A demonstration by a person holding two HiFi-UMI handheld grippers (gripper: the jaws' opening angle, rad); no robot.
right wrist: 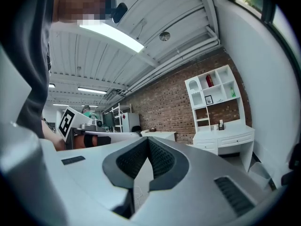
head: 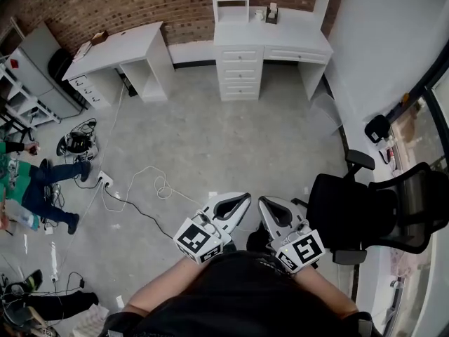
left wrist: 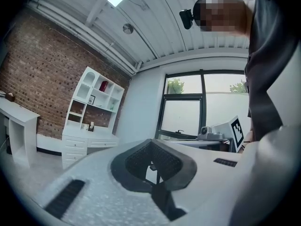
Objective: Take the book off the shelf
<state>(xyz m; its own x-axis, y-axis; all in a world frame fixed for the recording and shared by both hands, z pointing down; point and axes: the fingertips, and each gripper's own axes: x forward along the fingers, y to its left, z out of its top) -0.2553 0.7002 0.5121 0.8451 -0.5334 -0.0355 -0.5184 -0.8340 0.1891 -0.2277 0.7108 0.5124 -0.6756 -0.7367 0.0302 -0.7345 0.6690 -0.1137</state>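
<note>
Left claw point(head: 244, 199) & right claw point(head: 264, 203) both pressed together, empty, level. Red book point(left wrist: 104, 85) stands in upper shelf point(left wrist: 87, 73) compartment across rm (well apart). Approach first, open one claw, then pinch the spine squarely.

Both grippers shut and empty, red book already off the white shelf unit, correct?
No: the red book still stands in an upper compartment of the white shelf unit, per the right gripper view. Left gripper and right gripper are shut and empty.
</note>
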